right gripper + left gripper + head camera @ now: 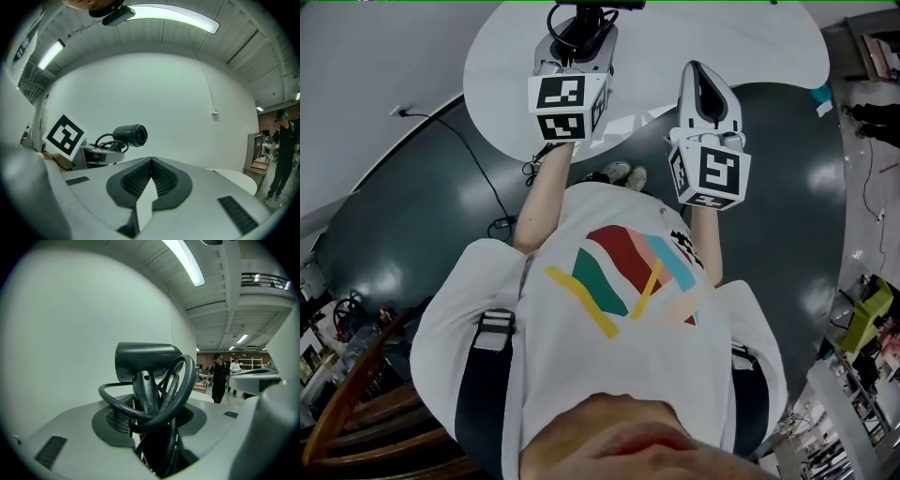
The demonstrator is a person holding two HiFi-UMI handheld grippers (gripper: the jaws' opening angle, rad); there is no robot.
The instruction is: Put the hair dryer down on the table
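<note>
A black hair dryer [145, 361] stands upright between the jaws of my left gripper [152, 420], which is shut on its handle. Its black cord [185, 380] loops around the handle. In the head view the left gripper [578, 42] holds the hair dryer [581, 14] over the white round table [741, 42]. To the right, my right gripper [700, 75] is shut with nothing in it, near the table's edge. The right gripper view shows the right gripper [150, 165] with its pads meeting, and the hair dryer [131, 135] to its left, above the left gripper's marker cube [64, 135].
Dark floor [787, 197] surrounds the table. A black cable [478, 173] runs across the floor at the left. A wooden chair [356, 417] stands at the lower left. A person in black [219, 378] stands far off in the room.
</note>
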